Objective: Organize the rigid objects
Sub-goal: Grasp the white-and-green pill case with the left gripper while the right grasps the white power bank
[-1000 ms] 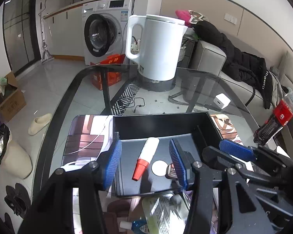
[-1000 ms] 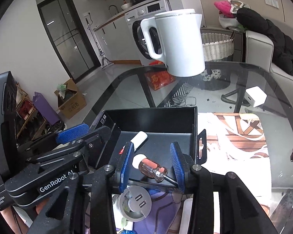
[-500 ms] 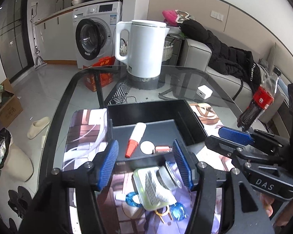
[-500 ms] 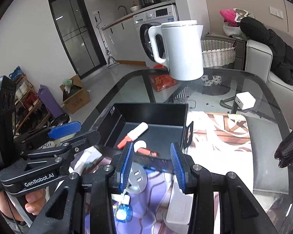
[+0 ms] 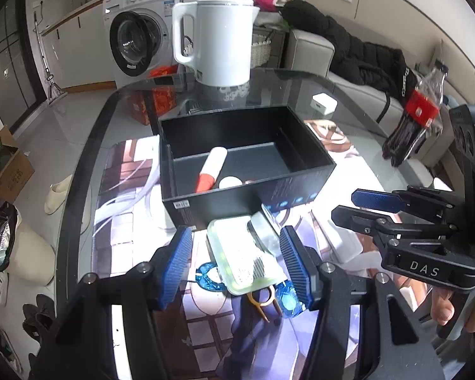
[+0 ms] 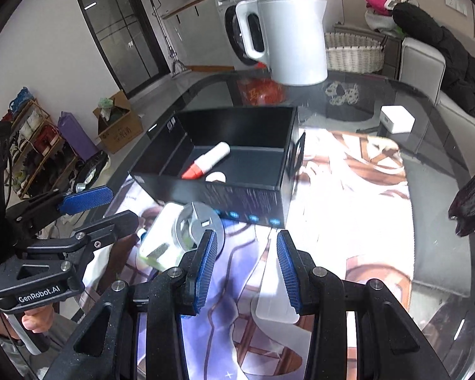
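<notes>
A black open box (image 5: 300,183) (image 6: 278,186) sits on the glass table and holds a white tube with a red cap (image 5: 212,168) (image 6: 207,160) and a white disc (image 5: 230,182). My left gripper (image 5: 236,264) is open above a flat white-green pack (image 5: 243,261), a round grey adapter (image 5: 262,234) and small scissors (image 5: 264,300) in front of the box. My right gripper (image 6: 247,267) is open and empty over the printed mat, right of the adapter (image 6: 196,224).
A white kettle (image 5: 220,41) (image 6: 288,36) stands behind the box. A white charger cube (image 5: 324,103) (image 6: 397,118) lies at the back right. A cola bottle (image 5: 411,117) stands at the right table edge. A flat white piece (image 6: 275,288) lies under the right gripper.
Both grippers have pulled back from over the box toward me. The small screwdriver seen between the right fingers earlier now lies in the box. Items in front of the box came into view.
</notes>
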### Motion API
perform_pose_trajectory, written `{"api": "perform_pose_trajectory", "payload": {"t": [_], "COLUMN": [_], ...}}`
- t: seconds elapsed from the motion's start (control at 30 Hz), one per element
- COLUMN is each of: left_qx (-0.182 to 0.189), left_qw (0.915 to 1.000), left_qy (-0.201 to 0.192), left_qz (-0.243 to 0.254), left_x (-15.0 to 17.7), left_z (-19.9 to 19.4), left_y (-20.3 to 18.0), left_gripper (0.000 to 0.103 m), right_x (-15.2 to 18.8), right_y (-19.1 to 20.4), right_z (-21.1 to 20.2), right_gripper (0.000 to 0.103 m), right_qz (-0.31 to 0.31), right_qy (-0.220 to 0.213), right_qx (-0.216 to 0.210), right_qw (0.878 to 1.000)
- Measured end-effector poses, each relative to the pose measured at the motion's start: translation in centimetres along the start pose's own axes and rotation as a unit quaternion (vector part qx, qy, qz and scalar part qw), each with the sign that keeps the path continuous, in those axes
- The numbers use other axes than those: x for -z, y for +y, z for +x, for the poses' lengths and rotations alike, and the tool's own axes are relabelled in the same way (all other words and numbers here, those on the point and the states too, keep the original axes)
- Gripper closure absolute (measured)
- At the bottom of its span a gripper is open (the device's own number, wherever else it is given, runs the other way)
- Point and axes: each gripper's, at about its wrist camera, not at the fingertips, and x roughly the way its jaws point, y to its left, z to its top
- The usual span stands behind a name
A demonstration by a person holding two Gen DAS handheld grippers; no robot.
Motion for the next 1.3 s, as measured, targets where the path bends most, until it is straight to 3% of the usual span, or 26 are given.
{"api": "perform_pose_trajectory", "payload": {"t": [0.33, 0.47, 0.57, 0.7, 0.77, 0.8, 1.07, 1.3], "left_qx": [-0.012, -0.010, -0.008, -0.015, -0.013, -0.013, -0.004, 0.013], "left_qw": [0.9979, 0.9972, 0.9967, 0.9957, 0.9951, 0.9951, 0.9957, 0.9982], "left_qy": [0.062, 0.070, 0.076, 0.086, 0.093, 0.093, 0.086, 0.055], "left_qz": [0.018, 0.022, 0.027, 0.032, 0.032, 0.032, 0.032, 0.021], "left_x": [1.0, 1.1, 1.1, 1.0, 1.0, 1.0, 1.2, 1.5], "left_z": [4.0, 4.8, 5.4, 6.1, 6.5, 6.5, 5.1, 2.1], "left_y": [-0.7, -1.2, -1.5, -2.0, -2.0, -2.0, -1.7, -0.9], "left_gripper": [0.045, 0.042, 0.041, 0.041, 0.044, 0.044, 0.048, 0.048], "right_x": [1.0, 1.5, 1.6, 1.9, 2.0, 2.1, 2.4, 1.9], "right_y": [-2.6, -3.1, -2.7, -2.2, -1.9, -1.8, -2.6, -2.0], "right_z": [3.9, 5.0, 5.2, 5.5, 5.5, 5.5, 4.6, 2.3], "right_gripper": [0.063, 0.043, 0.040, 0.040, 0.059, 0.063, 0.064, 0.064], "right_qz": [0.016, 0.012, 0.000, -0.016, -0.028, -0.037, -0.019, -0.014], "right_qy": [0.060, 0.072, 0.073, 0.078, 0.080, 0.081, 0.078, 0.040], "right_qx": [0.041, 0.049, 0.055, 0.067, 0.079, 0.083, 0.056, 0.034], "right_qw": [0.997, 0.996, 0.996, 0.995, 0.993, 0.993, 0.995, 0.999]}}
